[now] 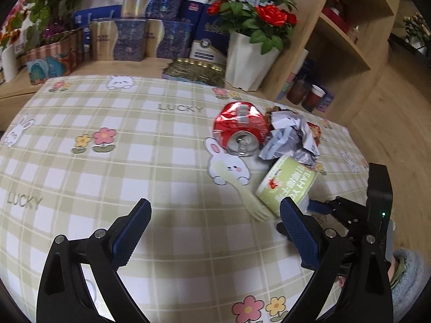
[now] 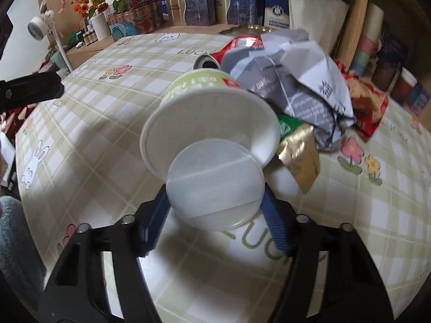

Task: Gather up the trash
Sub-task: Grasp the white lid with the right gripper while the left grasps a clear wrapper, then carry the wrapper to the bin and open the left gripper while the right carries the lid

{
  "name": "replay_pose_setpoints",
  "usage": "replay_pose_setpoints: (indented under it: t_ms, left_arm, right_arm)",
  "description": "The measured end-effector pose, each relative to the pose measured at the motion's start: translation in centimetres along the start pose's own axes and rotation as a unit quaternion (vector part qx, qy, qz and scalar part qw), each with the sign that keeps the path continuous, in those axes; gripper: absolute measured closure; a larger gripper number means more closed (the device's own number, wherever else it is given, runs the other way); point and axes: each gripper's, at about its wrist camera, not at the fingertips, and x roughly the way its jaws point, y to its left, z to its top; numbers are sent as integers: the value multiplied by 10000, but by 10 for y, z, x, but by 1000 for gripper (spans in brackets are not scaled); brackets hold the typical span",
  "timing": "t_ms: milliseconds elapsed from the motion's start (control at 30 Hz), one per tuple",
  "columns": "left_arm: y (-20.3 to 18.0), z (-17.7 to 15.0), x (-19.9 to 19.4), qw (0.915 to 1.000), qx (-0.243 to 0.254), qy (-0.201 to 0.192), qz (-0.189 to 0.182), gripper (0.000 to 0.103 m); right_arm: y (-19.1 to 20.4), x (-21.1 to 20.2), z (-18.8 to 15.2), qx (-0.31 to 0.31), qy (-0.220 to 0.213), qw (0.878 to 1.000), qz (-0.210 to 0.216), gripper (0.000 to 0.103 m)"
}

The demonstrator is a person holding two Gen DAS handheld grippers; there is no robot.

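A trash heap lies on the checked tablecloth (image 1: 107,167): a crushed red can (image 1: 239,123), crumpled grey-white paper (image 1: 288,134), a green paper cup (image 1: 285,185) on its side and a pale plastic fork (image 1: 250,204). My left gripper (image 1: 215,207) is open over bare cloth, just left of the cup. In the right wrist view, my right gripper (image 2: 215,193) is shut on a translucent plastic lid (image 2: 215,185) at the mouth of the green cup (image 2: 199,86). Beyond lie the paper (image 2: 296,80), can (image 2: 242,43), a gold wrapper (image 2: 299,156) and a red wrapper (image 2: 369,107).
A white pot of red roses (image 1: 247,59), a gold tray (image 1: 194,71) and stacked blue and gold boxes (image 1: 134,37) stand behind the table. A wooden shelf (image 1: 342,27) rises at the right, past the table's edge. A person's fuzzy sleeve (image 1: 409,277) shows at lower right.
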Motion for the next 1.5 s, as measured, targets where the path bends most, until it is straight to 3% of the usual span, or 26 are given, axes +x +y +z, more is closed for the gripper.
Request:
replay_pose_setpoints:
  t_ms: [267, 300, 400, 467, 500, 600, 733, 867, 967, 1067, 1233, 1500]
  left_arm:
    - [-42, 1, 33, 9962, 609, 303, -542, 12]
    - [-49, 0, 34, 9958, 700, 277, -527, 17]
    - [-68, -7, 33, 9933, 883, 237, -701, 49]
    - [-81, -16, 34, 9893, 1005, 316, -1014, 79]
    - [-89, -21, 34, 9873, 1169, 314, -1030, 81]
    - [-117, -35, 42, 9809, 1756, 255, -798, 81]
    - [-140, -45, 65, 9748, 2222, -15, 190, 78]
    - [-145, -45, 83, 9681, 2351, -196, 847, 73]
    - [-145, -41, 97, 9647, 2416, -153, 1040, 68]
    - [-143, -38, 105, 9638, 2460, -67, 1028, 69]
    - [-134, -30, 100, 9708, 2315, 42, 628, 86]
    - [-110, -34, 46, 9860, 1656, 83, -143, 87]
  right_arm:
    - [-34, -31, -33, 829, -221, 9963, -16, 37]
    - [-38, -34, -37, 900, -222, 9957, -78, 37]
    - [-49, -48, -49, 1075, -320, 9934, -232, 37]
    - [-57, -57, -55, 1218, -403, 9915, -229, 37]
    - [-61, -62, -59, 1296, -456, 9902, -231, 37]
    - [-69, -72, -66, 1405, -557, 9882, -262, 37]
    - [-80, -84, -75, 1547, -656, 9853, -294, 37]
    - [-89, -92, -81, 1632, -727, 9835, -295, 37]
    - [-93, -94, -84, 1676, -741, 9826, -295, 37]
    - [-97, -96, -86, 1770, -772, 9808, -269, 37]
    - [-95, -97, -89, 1867, -798, 9789, -215, 37]
    - [-81, -103, -86, 1832, -835, 9794, -130, 37]
